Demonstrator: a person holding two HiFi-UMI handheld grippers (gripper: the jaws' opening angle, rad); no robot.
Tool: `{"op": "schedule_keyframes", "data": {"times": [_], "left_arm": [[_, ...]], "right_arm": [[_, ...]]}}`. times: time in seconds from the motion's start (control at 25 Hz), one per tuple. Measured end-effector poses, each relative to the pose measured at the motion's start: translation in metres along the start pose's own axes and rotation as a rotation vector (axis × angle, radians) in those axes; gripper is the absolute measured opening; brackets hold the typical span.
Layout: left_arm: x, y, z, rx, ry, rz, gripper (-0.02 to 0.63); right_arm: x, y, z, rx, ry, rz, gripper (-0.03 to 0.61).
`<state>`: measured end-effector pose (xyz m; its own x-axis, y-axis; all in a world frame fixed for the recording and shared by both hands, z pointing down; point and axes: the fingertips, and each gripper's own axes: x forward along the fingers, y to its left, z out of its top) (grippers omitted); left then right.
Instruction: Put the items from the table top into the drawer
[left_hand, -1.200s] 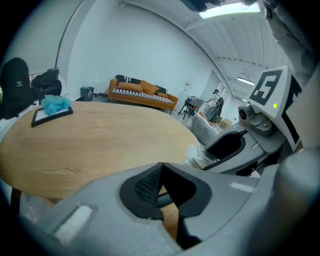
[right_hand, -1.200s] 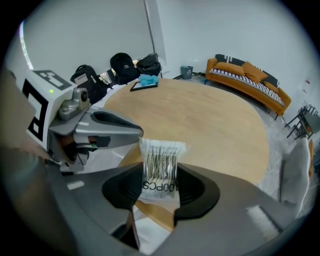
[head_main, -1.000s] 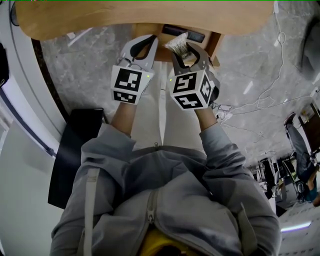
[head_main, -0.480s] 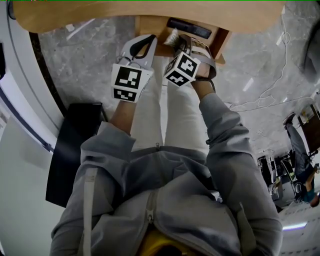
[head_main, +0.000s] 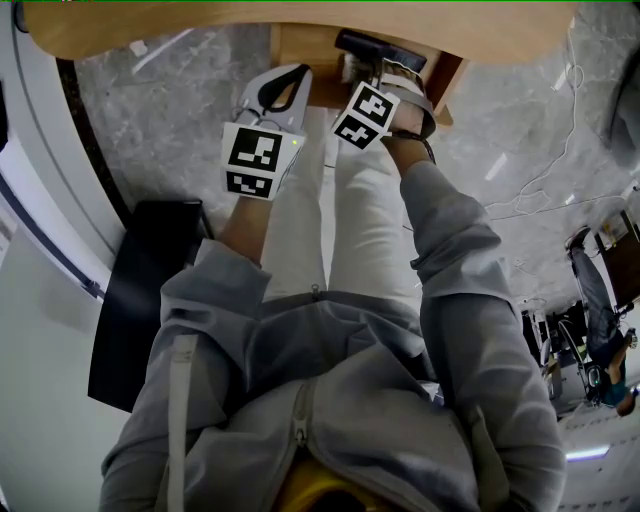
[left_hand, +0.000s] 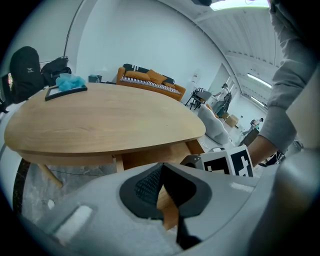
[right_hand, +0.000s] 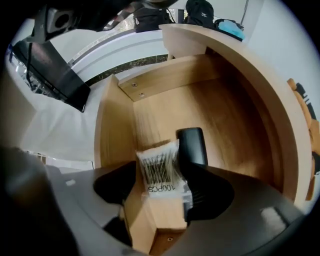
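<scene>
The step in hand is judged to be the release of an item into the drawer (right_hand: 167, 75), which stands pulled out beneath the tabletop (left_hand: 110, 125). The right tongs (right_hand: 159, 181) are pointed straight down over the drawer's front corner, and their jaws have just been opening. A small clear packet (right_hand: 156, 167), printed with a barcode and "100PCS", is seen between them. The left pad stands clear of the packet and the right pad is just beside it. A flat black oblong object (right_hand: 192, 145) is already lying on the drawer floor, just beyond the packet. The left tongs (left_hand: 162, 167) are held beside the drawer with their tips pressed together and nothing gripped. The next move is judged to call for the right tongs to be lifted straight out, so that the packet is not dragged along. A further item would then be fetched, since a teal bundle (left_hand: 70, 81) on a dark flat thing (left_hand: 64, 92) is seen at the tabletop's far end. It cannot be settled whether the packet rests on the drawer floor or clings to the right pad. In the head view the packet is hidden under the right tongs and the drawer's back is cut off by the tabletop. The black object's kind cannot be made out.
</scene>
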<state>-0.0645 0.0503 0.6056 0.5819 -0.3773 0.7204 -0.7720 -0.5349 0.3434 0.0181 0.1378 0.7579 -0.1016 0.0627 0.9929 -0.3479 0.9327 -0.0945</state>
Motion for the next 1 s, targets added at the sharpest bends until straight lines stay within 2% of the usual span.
{"op": "schedule_keyframes", "data": {"times": [0.12, 0.32, 0.52, 0.72, 0.88, 1.0], "left_arm": [[0.001, -0.003, 0.002, 0.005, -0.001, -0.004, 0.006], [-0.003, -0.011, 0.018, 0.027, -0.014, -0.012, 0.006], [-0.016, -0.022, 0.049, 0.059, -0.043, -0.015, 0.006], [-0.037, -0.044, 0.086, 0.097, -0.052, -0.026, 0.006], [-0.063, -0.074, 0.128, 0.140, -0.074, -0.046, 0.006], [-0.089, -0.098, 0.158, 0.154, -0.085, -0.059, 0.006]], "right_arm": [[-0.004, -0.004, -0.003, 0.025, -0.005, -0.001, 0.331], [-0.019, -0.003, -0.014, 0.061, 0.003, 0.002, 0.322], [-0.055, -0.002, -0.023, 0.078, 0.007, -0.023, 0.182], [-0.108, -0.008, -0.026, 0.152, -0.025, -0.062, 0.000], [-0.179, -0.024, -0.028, 0.312, -0.117, -0.112, 0.000], [-0.242, -0.040, -0.034, 0.413, -0.187, -0.204, 0.000]]}}
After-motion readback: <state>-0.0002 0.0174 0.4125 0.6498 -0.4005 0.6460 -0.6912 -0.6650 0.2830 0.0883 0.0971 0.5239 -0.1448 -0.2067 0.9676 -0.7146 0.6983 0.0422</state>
